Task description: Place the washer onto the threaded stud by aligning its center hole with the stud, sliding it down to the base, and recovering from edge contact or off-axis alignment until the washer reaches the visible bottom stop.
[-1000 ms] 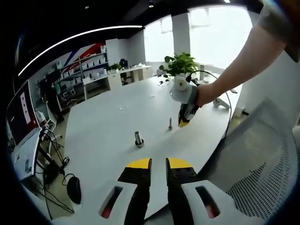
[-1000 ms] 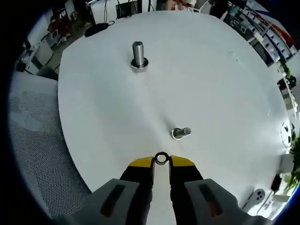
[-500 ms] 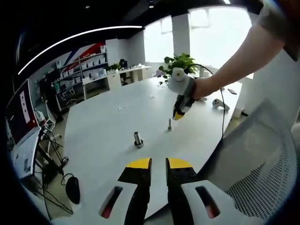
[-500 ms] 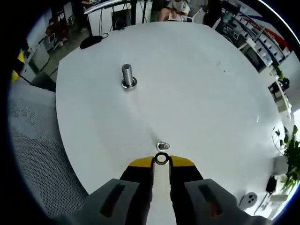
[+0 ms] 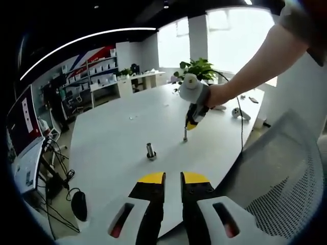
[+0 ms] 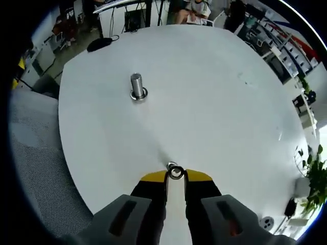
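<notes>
1. Washer (image 6: 176, 173): small metal ring, pinched between the yellow tips of the right gripper (image 6: 176, 175); its centre hole faces the camera in the right gripper view.
2. Threaded stud (image 6: 170, 166): thin and upright on the white table (image 6: 214, 102), seen almost end-on just beyond the washer and overlapping its upper left edge; whether the two touch cannot be told. In the left gripper view the stud (image 5: 185, 134) stands directly beneath the tip of the right gripper (image 5: 190, 124).
3. Right gripper: jaws closed on the washer, pointing steeply down at the table; held by a person's hand (image 5: 217, 95) with a bare forearm reaching in from the upper right.
4. Left gripper (image 5: 172, 178): yellow-tipped jaws close together with a narrow gap, nothing between them, held near the table edge well apart from the stud.
5. Larger metal stud (image 6: 136, 87): thicker cylinder on a round base, upright on the table, well apart from the thin stud.
6. Mesh chair (image 5: 286, 173): beside the table edge.
7. Potted plant (image 5: 196, 69): at the far end of the table.
</notes>
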`<control>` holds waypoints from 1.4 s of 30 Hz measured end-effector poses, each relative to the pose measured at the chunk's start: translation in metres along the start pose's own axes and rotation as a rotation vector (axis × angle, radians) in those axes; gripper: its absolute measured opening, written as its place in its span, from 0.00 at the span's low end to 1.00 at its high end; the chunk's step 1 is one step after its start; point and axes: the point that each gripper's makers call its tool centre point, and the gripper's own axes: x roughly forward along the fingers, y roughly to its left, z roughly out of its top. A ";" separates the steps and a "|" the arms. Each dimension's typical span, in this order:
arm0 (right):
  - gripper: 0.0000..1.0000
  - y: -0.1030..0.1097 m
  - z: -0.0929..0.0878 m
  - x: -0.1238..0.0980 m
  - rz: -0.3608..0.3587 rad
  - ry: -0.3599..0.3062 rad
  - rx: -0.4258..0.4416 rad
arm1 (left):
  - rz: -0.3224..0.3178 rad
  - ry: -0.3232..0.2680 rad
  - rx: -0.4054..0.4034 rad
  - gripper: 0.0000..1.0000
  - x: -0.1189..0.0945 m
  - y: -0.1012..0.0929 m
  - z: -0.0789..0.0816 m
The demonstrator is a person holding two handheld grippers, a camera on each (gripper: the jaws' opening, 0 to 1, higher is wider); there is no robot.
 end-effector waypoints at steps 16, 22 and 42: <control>0.14 0.001 -0.003 0.012 0.008 0.050 -0.031 | 0.023 -0.005 -0.006 0.09 -0.002 0.004 0.000; 0.14 0.000 -0.004 0.018 0.020 0.059 -0.030 | 0.029 -0.001 -0.007 0.09 -0.002 0.005 -0.001; 0.14 0.003 -0.013 0.044 0.044 0.119 -0.027 | 0.020 0.000 -0.021 0.09 -0.001 0.004 -0.002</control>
